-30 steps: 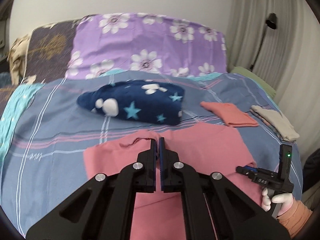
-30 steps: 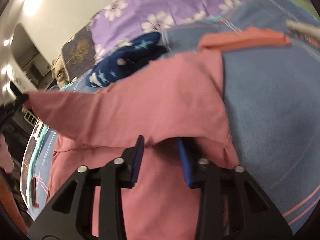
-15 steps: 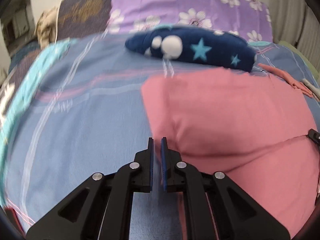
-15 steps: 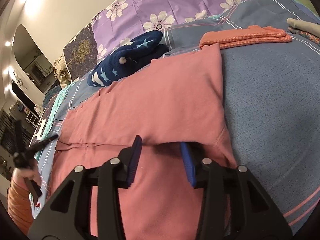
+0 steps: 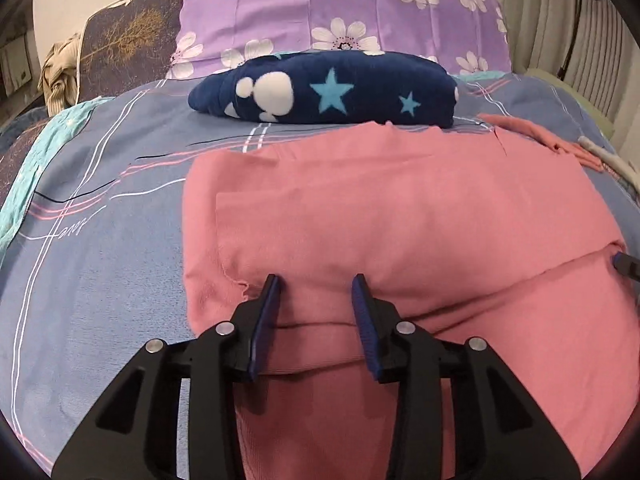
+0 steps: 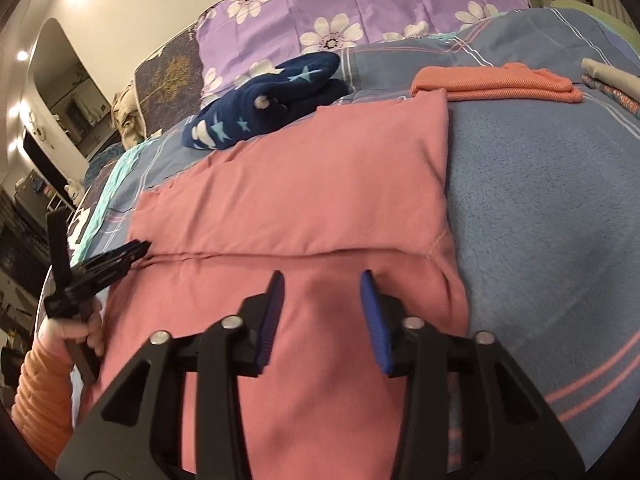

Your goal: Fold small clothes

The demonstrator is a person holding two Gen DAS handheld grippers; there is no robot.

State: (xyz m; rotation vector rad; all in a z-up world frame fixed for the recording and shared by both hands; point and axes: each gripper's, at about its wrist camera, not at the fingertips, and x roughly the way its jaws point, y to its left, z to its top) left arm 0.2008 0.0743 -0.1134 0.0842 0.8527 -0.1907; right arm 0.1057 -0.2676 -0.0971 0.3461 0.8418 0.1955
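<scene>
A pink garment (image 5: 400, 220) lies on the blue striped bedspread (image 5: 100, 240), its far part folded forward over its near part, with the fold's edge running across. It also shows in the right wrist view (image 6: 320, 192). My left gripper (image 5: 316, 284) is open and empty, low over the left end of that edge. My right gripper (image 6: 322, 280) is open and empty, over the garment near its right end. The left gripper also shows in the right wrist view (image 6: 136, 250) at the garment's left side.
A folded navy star-print fleece (image 5: 332, 88) lies behind the garment. A folded orange cloth (image 6: 496, 82) and beige and patterned folded pieces (image 6: 608, 76) lie at the far right. A purple flowered pillow (image 5: 340, 12) stands at the head of the bed.
The left gripper carried the garment's edge forward, laid it down and opened. The raised flap now lies flat. The right gripper stayed open and shifted slightly back.
</scene>
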